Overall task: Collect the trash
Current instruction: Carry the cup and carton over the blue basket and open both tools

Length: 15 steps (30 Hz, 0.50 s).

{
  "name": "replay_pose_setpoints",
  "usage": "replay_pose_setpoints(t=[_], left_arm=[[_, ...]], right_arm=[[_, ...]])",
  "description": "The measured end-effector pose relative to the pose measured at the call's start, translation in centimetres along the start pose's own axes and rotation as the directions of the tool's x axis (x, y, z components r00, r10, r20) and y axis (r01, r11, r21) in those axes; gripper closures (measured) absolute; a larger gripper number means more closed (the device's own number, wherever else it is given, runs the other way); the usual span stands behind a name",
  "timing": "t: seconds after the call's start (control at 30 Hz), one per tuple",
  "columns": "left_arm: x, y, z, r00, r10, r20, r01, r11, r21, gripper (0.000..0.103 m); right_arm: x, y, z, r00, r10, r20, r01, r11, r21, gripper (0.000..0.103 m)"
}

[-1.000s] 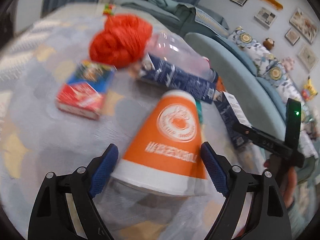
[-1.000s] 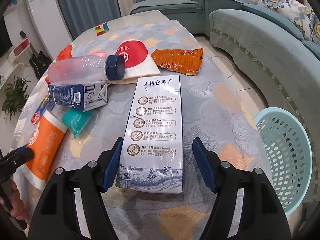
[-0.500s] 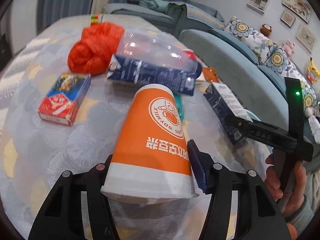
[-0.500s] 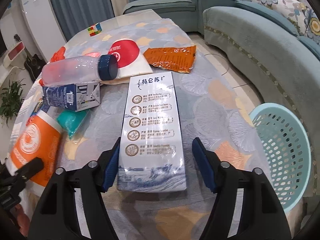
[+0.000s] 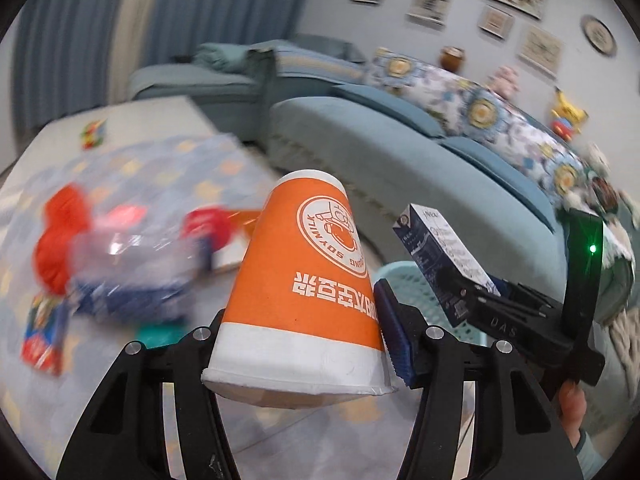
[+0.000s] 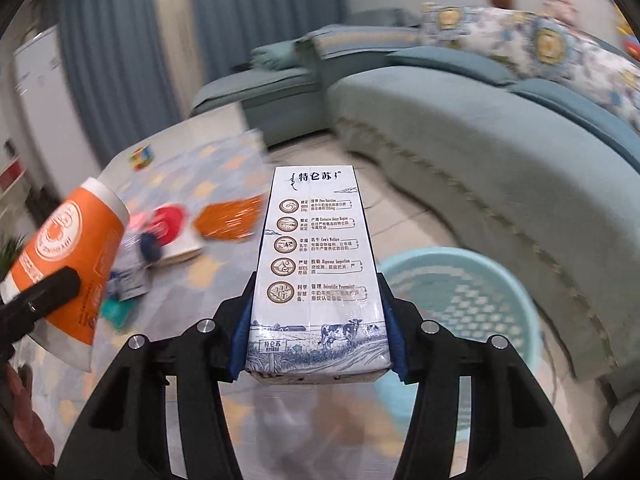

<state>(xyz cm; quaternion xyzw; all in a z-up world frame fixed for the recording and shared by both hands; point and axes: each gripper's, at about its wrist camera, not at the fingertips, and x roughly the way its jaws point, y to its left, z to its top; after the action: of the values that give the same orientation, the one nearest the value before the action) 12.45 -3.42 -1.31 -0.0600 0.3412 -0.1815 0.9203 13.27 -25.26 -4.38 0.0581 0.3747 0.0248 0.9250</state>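
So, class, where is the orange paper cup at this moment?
The orange paper cup is lifted off the table, clamped between the left gripper's fingers. In the right wrist view it sits far left, beside the milk carton.

Left claw (image 5: 298, 338): angled downward, jaws closed against the sides of a cup (image 5: 308, 280), cup held clear of the counter. Right claw (image 6: 318, 336): angled downward, blue pads (image 6: 240, 328) pressed on both sides of a carton (image 6: 316, 272), carton lifted.
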Motion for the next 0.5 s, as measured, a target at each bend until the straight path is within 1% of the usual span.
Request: replay_pose_setpoints(t=[0.03,0.13,0.2,0.27,0.33,0.4,0.5], left_arm=[[0.4,-1.0,0.2,1.000,-0.005,-0.004,0.005,1.000,0.010,0.048],[3.3,-4.6,1.4,0.998,-0.056,-0.043,0.056,0.998,0.001,0.048],[5.1,-6.5,1.6,0.996,-0.068,-0.057,0.070,0.997,0.025,0.048],[7.2,-8.6,1.5,0.992,-0.090,-0.088,0.095,0.994,0.051,0.048],[9.0,-10.1,1.1,0.989,-0.093,-0.117,0.101,0.993,0.064,0.048],[11.2,-11.1,0.2,0.980,-0.101,-0.170,0.114,0.991,0.072,0.048],[13.7,-11.7,-1.4,0.965,-0.093,-0.246,0.120,0.988,0.096,0.048]], right_arm=[[-0.1,-1.1,0.1,1.000,-0.016,0.004,0.016,1.000,0.011,0.053],[-0.2,-4.8,-0.1,0.997,-0.077,-0.002,0.077,0.996,0.050,0.053],[0.3,-7.4,-0.6,0.993,-0.112,-0.028,0.114,0.990,0.087,0.053],[0.8,-9.4,-1.5,0.988,-0.141,-0.056,0.147,0.982,0.116,0.053],[2.0,-11.1,-2.6,0.980,-0.166,-0.106,0.180,0.974,0.140,0.053],[3.2,-12.4,-3.8,0.971,-0.176,-0.162,0.202,0.966,0.161,0.053],[5.0,-13.6,-5.6,0.955,-0.167,-0.244,0.215,0.958,0.187,0.052]])
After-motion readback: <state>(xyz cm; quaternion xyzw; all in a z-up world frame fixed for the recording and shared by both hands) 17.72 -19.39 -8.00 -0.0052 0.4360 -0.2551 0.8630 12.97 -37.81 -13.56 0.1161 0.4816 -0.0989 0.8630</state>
